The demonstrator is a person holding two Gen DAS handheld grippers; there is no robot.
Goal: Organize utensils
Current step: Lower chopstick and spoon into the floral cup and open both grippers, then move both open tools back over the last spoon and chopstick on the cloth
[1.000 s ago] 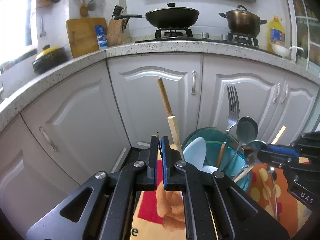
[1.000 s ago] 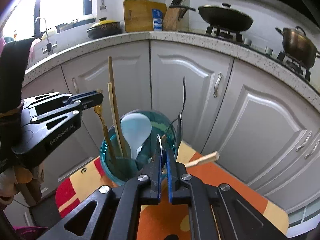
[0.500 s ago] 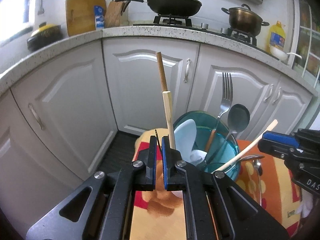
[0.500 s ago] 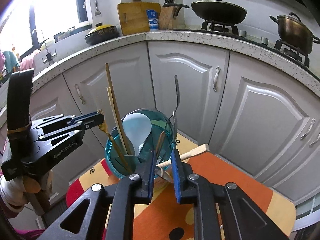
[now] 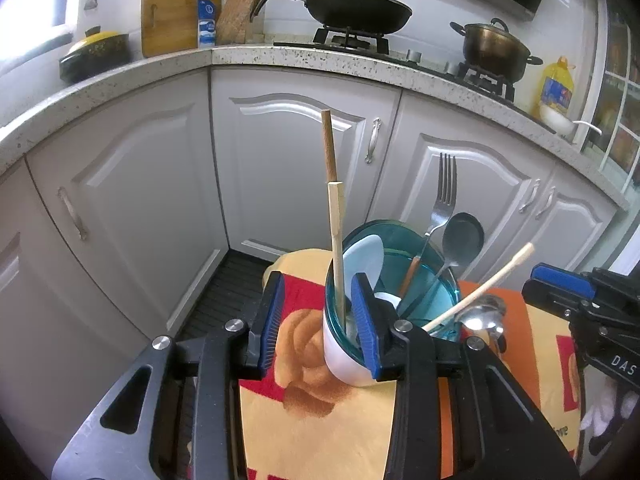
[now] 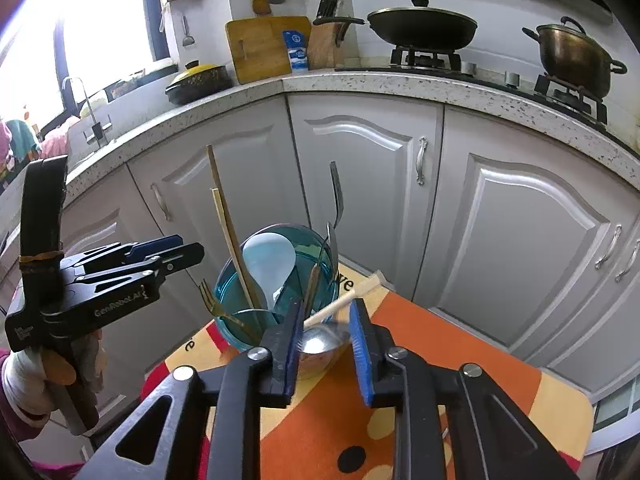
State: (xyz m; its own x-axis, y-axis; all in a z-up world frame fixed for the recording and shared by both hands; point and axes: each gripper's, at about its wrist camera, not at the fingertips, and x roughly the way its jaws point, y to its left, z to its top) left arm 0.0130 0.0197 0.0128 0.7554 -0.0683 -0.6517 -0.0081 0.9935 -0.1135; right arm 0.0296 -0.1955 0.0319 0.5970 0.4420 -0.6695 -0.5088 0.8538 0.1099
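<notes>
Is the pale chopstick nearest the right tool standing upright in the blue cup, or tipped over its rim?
Tipped. The pale chopstick leans over the blue cup rim toward the right tool, unlike the tall ones.

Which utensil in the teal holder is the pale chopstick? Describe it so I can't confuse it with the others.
Start at the teal glass holder on the orange mat. Most utensils stand upright in it. The pale chopstick alone leans far out over the rim toward the right gripper, beside the steel spoon.

Each camera rides a gripper, looking forward and downward along its fingers. The left view faces the blue cup [image 5: 390,280] close up, cabinets and stove [image 5: 352,36] behind; the right view looks from farther right. Both share the cup [image 6: 276,280], the counter [image 6: 360,80] and the stove.
</notes>
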